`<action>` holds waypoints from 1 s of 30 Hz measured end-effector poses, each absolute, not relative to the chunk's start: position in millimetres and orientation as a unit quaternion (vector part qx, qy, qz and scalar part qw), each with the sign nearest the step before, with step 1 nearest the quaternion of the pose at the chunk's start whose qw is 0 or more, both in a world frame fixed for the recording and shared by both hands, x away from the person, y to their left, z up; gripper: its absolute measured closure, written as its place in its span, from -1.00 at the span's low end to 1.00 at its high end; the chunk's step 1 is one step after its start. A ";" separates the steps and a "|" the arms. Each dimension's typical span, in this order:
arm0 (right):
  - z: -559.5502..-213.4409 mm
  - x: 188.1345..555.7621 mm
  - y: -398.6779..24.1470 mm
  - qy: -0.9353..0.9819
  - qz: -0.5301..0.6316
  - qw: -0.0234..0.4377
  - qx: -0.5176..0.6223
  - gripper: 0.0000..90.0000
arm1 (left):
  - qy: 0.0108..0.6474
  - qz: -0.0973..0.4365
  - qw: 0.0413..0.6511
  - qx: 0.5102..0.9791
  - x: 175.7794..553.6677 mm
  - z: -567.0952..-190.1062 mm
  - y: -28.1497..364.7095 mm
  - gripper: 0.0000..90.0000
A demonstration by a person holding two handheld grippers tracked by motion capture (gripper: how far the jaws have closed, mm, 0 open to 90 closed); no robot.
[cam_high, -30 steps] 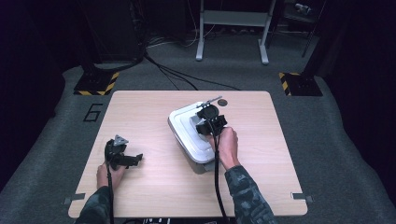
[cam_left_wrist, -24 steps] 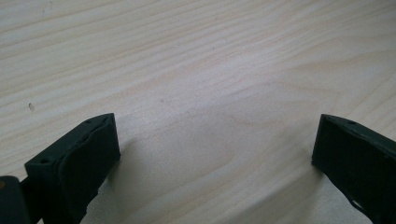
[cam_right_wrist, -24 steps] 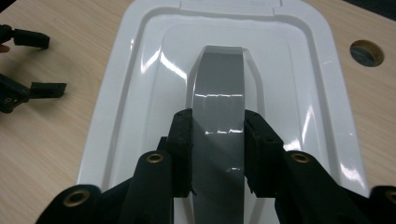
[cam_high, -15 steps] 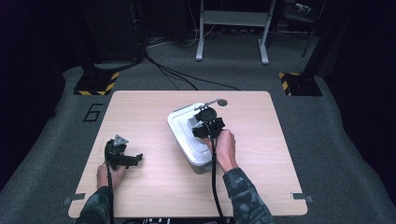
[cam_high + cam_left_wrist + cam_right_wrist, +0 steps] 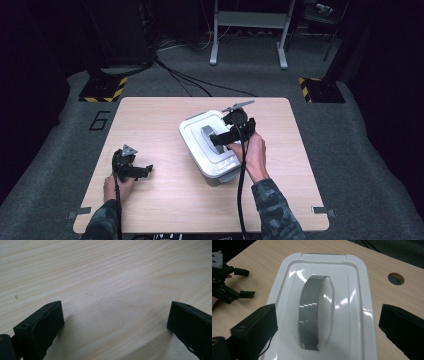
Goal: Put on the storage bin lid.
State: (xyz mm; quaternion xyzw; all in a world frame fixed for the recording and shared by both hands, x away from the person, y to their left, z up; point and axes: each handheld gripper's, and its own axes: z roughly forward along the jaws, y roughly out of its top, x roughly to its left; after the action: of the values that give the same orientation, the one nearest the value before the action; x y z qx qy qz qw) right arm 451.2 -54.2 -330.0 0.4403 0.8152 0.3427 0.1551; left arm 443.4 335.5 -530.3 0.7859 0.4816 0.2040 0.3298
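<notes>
So the white storage box (image 5: 212, 147) sits a bit right of the middle of the wooden table (image 5: 160, 120), turned at an angle, with its lid on and a grey handle (image 5: 314, 312) lying flat in the recess on top. The right gripper (image 5: 231, 135) hovers just above that lid; its 2 jaws have just been opening and now stand wide apart, 1 on each side of the handle in the right gripper view, not touching it and with nothing pinched. The left gripper (image 5: 131, 167) is well apart from the box, down on the near left part of the table, jaws spread wide too with only bare wood between them. There's a small round hole (image 5: 396, 278) in the tabletop just beside the box.
</notes>
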 end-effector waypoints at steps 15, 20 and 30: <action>-335.4 440.1 -142.5 0.768 0.353 0.202 0.495 -1.00 | 0.480 0.204 0.329 0.787 443.5 -530.3 335.6 -0.99; -351.5 434.6 -169.2 0.755 0.342 0.207 0.520 -1.00 | 0.480 0.204 0.329 0.787 443.5 -530.2 335.6 -0.99; -405.7 426.1 -199.5 0.736 0.318 0.204 0.562 -1.00 | 0.481 0.204 0.329 0.786 443.4 -530.3 335.5 -0.99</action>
State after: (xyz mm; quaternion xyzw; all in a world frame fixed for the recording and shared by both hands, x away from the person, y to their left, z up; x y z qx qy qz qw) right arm 426.1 -199.5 -405.7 0.5617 0.7359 0.3183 0.2043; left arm 443.4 335.5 -530.3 0.7862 0.4813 0.2044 0.3293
